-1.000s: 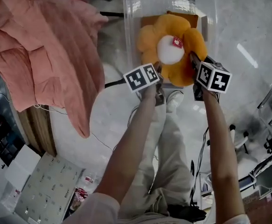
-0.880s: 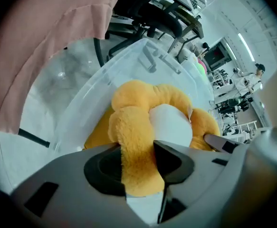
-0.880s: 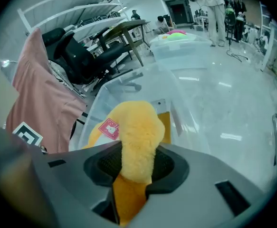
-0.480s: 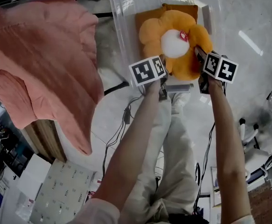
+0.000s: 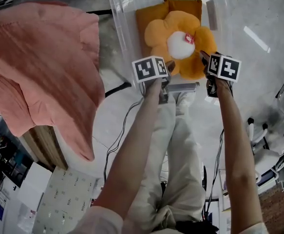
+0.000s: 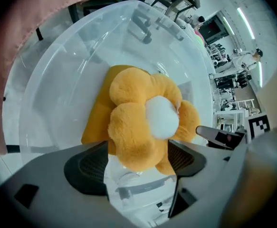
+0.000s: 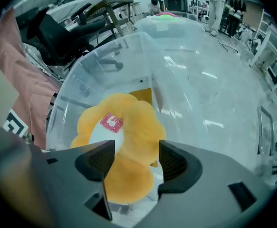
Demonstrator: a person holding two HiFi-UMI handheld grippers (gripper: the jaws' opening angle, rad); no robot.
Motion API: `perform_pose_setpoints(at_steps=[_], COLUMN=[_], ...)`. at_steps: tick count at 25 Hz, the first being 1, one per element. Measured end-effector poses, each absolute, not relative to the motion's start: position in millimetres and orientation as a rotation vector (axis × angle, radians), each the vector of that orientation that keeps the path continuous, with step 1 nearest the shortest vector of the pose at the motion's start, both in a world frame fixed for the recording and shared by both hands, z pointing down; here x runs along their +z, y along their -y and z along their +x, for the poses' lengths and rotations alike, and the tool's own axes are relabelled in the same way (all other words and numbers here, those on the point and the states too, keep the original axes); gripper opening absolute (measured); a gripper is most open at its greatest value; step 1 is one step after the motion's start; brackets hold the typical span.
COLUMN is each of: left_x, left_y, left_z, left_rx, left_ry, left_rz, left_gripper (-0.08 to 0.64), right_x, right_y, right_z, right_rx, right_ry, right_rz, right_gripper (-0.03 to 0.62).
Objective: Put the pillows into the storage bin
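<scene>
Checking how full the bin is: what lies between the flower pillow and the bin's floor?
A flat orange square pillow, under the flower pillow inside the clear storage bin; the head and left gripper views show it.

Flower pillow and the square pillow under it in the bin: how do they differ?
The flower pillow is petal-lobed with a white centre and red tag; the square pillow is flat and plain. The flower pillow is lighter orange, the square pillow darker. The flower pillow lies on the square pillow. Both sit inside the clear storage bin.
</scene>
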State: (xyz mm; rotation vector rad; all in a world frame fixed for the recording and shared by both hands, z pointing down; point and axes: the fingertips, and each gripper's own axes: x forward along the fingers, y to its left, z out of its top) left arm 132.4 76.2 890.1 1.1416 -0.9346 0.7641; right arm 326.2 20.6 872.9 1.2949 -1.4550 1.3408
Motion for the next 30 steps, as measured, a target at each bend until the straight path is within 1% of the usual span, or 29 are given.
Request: perform_pose_setpoints(at_steps=[1,8,9,12,13,15,19,21,22,28,29,30], left_x=[888.8,875.5,873.5,866.7,863.8,856.8,836.9,821.9,813.0,752.2,741.3,730.3], left_y=[-78.2,-82.7,-81.5,-75.6,-72.9,-67.1,-57.2,-51.3,-47.8,-18.3,-12.2,-7.5], left_z=[132.4,120.4,119.8,117.0,116.2,116.2,118.3,120.9,122.5,124.2,123.7,124.9], left_rx=[0.752,0.744,0.75,0.767,0.761,0.733,0.674,0.662,0.662,0.68,0.675,0.667], left_ry=[0.925,0.963,0.971,1.006,1.022,1.049,1.086,1.093,1.096,1.15,1.163,1.165], left_rz=[1.132,1.116,1.123,1.164,1.177,1.199,1.229,1.264,1.29,1.468,1.492,1.516], left_gripper=[0.407,0.402,0.389,0.306,0.291,0.262,0.232,0.201,0.191,0.09,0.063,0.027], right_x=[870.6,852.1,850.1,844.1,841.1,833.2,810.5,794.3,784.4,719.2,708.1,697.1], right_y=[-21.3,-29.7,-30.5,-34.6,-36.2,-37.0,-37.1,-35.4,-33.9,-21.1,-18.3,-16.7], right_z=[329.2,337.1,336.2,329.7,326.6,321.3,310.3,304.0,301.3,289.9,287.5,284.8], right_rx=[1.319,1.29,1.288,1.297,1.299,1.284,1.281,1.31,1.335,1.429,1.436,1.439], right_ry=[1.448,1.44,1.446,1.46,1.47,1.504,1.563,1.597,1.617,1.787,1.826,1.864], right_rz=[1.293,1.286,1.283,1.281,1.278,1.27,1.274,1.289,1.306,1.392,1.389,1.378], right_gripper=[0.302,0.305,0.305,0.304,0.289,0.287,0.285,0.276,0.256,0.037,0.018,0.014])
